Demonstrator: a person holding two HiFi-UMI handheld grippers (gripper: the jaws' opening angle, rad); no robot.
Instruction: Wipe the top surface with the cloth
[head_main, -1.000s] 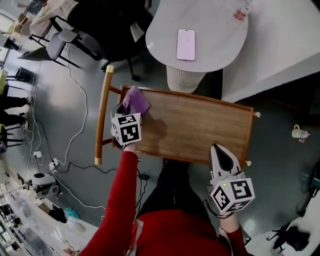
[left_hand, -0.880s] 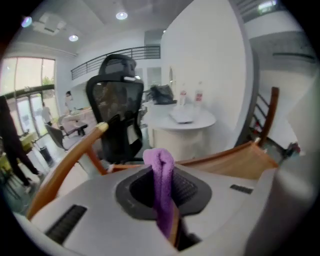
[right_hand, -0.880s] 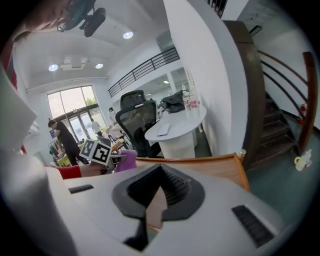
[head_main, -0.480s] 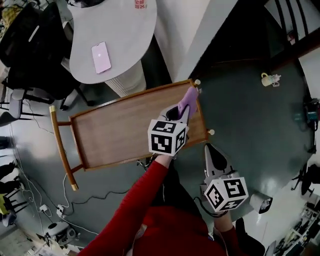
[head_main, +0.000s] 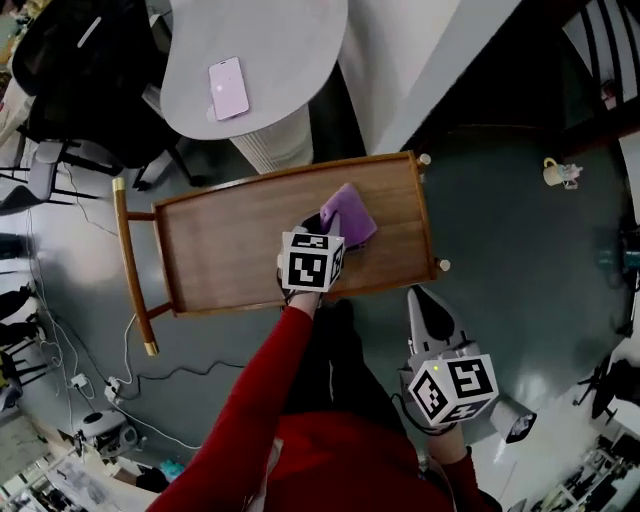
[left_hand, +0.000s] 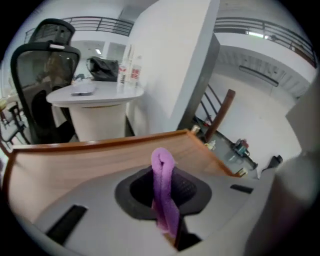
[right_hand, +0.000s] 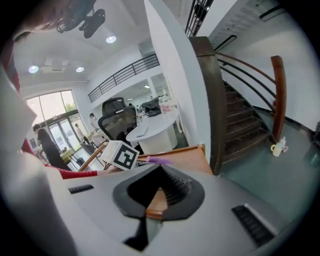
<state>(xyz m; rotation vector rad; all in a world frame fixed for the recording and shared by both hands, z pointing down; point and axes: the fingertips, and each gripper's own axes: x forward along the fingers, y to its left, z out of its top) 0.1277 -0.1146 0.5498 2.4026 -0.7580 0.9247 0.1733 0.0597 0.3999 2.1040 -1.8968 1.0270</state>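
A purple cloth (head_main: 348, 214) lies pressed on the wooden cart top (head_main: 240, 250), right of its middle. My left gripper (head_main: 331, 228) is shut on the cloth; in the left gripper view the cloth (left_hand: 163, 192) shows as a folded strip pinched between the jaws of the left gripper (left_hand: 167, 210), with the cart top (left_hand: 75, 162) beyond. My right gripper (head_main: 425, 312) hangs off the cart's near right corner, over the floor, jaws together and holding nothing. In the right gripper view, beyond the right gripper (right_hand: 150, 212), the cart top (right_hand: 185, 155) and a sliver of cloth (right_hand: 159, 160) show.
A round white table (head_main: 255, 60) with a pink phone (head_main: 229, 87) stands just beyond the cart. Black office chairs (head_main: 70, 70) and floor cables (head_main: 170, 375) are at the left. A white wall (head_main: 420, 60) and a staircase (right_hand: 240, 125) lie to the right. A small mug (head_main: 562, 172) sits on the floor.
My left gripper swept the cloth from the cart's left end to its far right corner, then drew it back toward the middle. The right gripper stayed put beside the cart.
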